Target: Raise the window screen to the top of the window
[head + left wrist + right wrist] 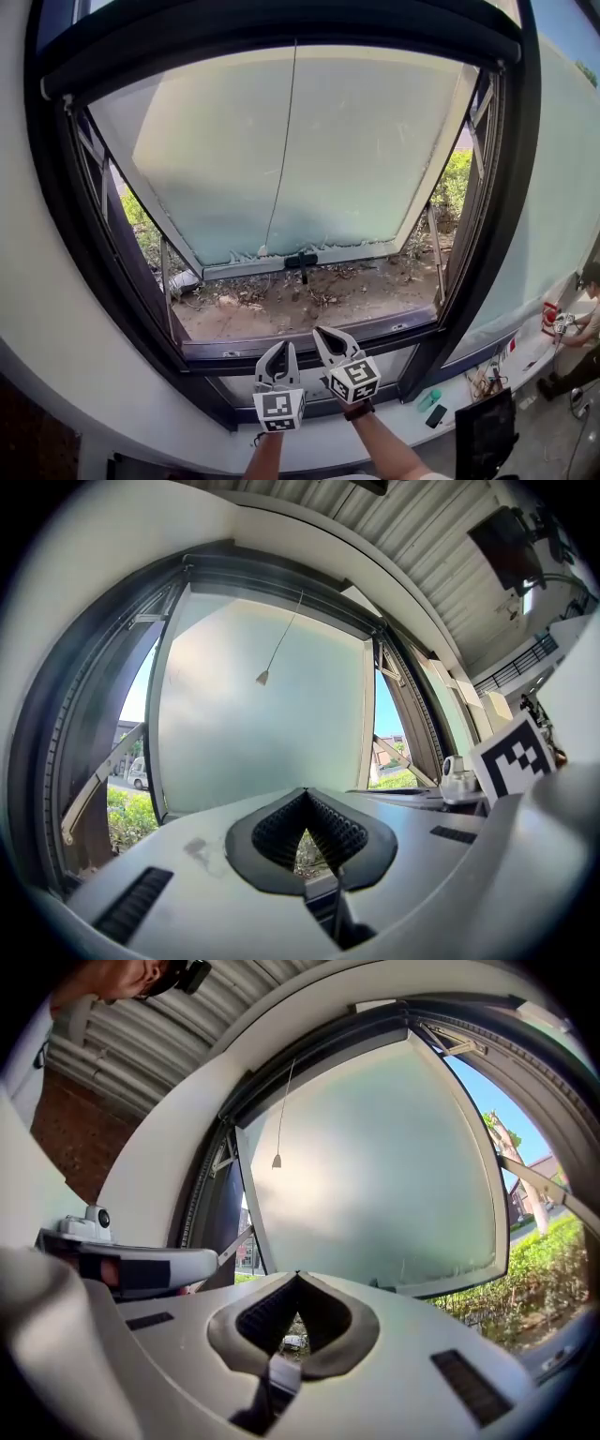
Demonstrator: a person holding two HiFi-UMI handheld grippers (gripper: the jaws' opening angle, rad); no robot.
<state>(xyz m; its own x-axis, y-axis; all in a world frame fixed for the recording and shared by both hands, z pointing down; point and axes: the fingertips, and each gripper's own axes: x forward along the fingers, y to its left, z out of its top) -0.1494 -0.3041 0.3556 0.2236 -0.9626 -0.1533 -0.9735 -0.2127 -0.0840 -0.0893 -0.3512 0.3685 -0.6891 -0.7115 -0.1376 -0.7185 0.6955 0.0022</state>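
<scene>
The left hand-held gripper point(279, 349) sits low in front of the window's bottom rail point(225, 351), jaws pressed together on nothing (only ground shows past the tips). Up and slightly left of it hangs the cord point(281, 150), running down from the dark box point(281, 33) at the window's top. No mesh shows over the opening, so the screen is probably rolled up in that box. The box's long axis runs side to side, well above both hands. Just right, the right hand-held gripper point(323, 336) is likewise closed and empty. The cord lies left of both, so the left hand is nearer; any reach goes straight up.
</scene>
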